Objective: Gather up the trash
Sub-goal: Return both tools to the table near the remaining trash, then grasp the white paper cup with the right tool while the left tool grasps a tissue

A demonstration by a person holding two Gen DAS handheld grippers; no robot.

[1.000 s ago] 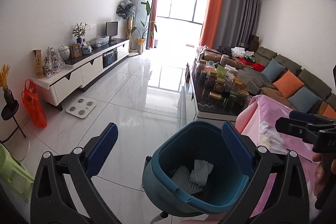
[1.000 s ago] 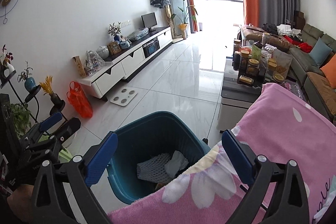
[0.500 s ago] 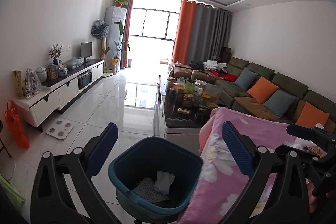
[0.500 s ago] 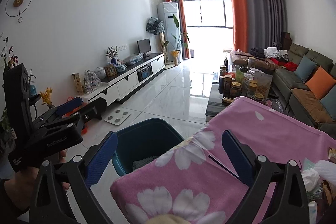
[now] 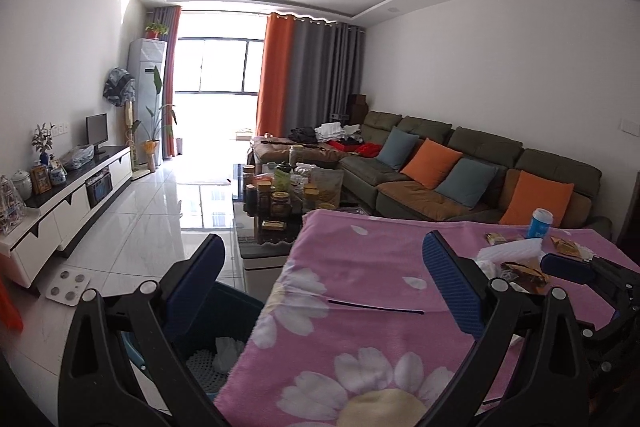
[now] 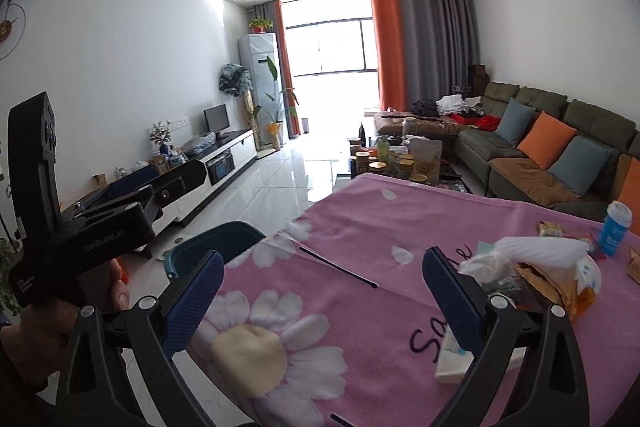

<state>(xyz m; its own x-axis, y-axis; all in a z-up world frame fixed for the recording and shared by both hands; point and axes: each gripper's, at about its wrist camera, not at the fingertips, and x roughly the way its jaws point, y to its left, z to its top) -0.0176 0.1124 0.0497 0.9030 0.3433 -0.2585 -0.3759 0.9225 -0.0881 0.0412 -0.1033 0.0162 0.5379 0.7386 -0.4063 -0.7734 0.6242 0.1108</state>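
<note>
my right gripper (image 6: 322, 301) released, empty | crumpled tissue (image 6: 486, 261) just right of its right finger | left gripper (image 5: 320, 291) released, farther | bin (image 6: 216, 241) left

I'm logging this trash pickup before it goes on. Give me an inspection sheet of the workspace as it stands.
Surface: pink floral blanket covering the table.
Job's things: teal bin on the floor at the table's left edge, tissue inside; white tissue and wrappers at the table's right.
Clutter: blue cup; thin dark stick.
Grippers: left claw open, empty; right claw open, empty.
Cables: nothing seen.
Surroundings: sofa, jar-laden coffee table, TV cabinet.
</note>
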